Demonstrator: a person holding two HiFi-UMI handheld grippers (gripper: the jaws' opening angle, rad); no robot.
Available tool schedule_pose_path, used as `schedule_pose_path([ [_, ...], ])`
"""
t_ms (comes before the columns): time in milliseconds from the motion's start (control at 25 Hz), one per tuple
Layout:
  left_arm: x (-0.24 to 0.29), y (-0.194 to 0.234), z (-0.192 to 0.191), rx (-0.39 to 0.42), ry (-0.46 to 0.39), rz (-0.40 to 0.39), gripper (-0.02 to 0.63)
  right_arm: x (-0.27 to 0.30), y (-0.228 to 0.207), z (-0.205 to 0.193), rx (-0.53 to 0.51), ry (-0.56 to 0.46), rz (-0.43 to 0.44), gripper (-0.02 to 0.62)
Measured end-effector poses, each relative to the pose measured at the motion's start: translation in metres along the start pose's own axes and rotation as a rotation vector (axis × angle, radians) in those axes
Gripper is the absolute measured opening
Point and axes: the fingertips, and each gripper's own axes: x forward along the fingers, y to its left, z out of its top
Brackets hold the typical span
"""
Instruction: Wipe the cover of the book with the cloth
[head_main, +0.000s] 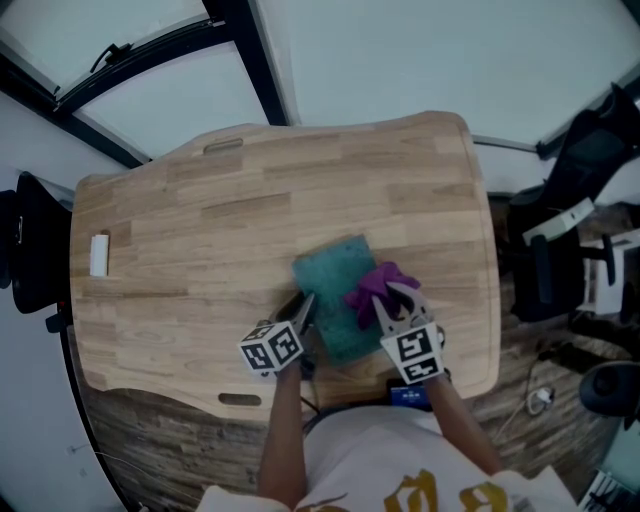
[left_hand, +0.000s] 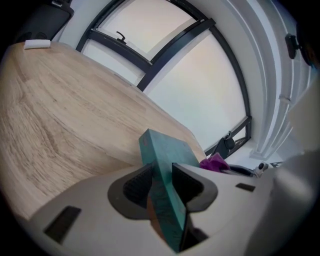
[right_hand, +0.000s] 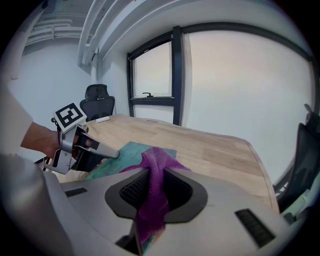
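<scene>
A teal book (head_main: 340, 290) lies on the wooden table (head_main: 250, 200) near its front edge. My left gripper (head_main: 305, 308) is at the book's left edge, and in the left gripper view its pads stand on both sides of the book (left_hand: 161, 165), shut on it. My right gripper (head_main: 395, 302) is shut on a purple cloth (head_main: 378, 283), which rests on the book's right side. In the right gripper view the cloth (right_hand: 155, 175) hangs between the jaws over the book (right_hand: 125, 155), with the left gripper (right_hand: 80, 150) on the book's far side.
A small white object (head_main: 99, 255) lies near the table's left edge. A black office chair (head_main: 570, 230) stands to the right of the table, and another dark chair (head_main: 30, 250) at the left. Windows with black frames (head_main: 250, 60) lie beyond the far edge.
</scene>
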Motion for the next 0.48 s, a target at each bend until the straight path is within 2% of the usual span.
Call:
schedule_pose_path([
  [160,0.001,0.0,-0.001,-0.013,0.018,-0.017,0.126,0.003,0.0,0.0,-0.008,0.035,0.008,0.067],
  [280,0.001,0.0,-0.001,-0.024,0.028,-0.021,0.126,0.01,0.0,0.0,-0.011,0.021,0.006,0.067],
  [480,0.004,0.001,0.001,-0.036,0.045,-0.034,0.126,0.016,0.005,-0.003,-0.116,0.07,0.002,0.067],
])
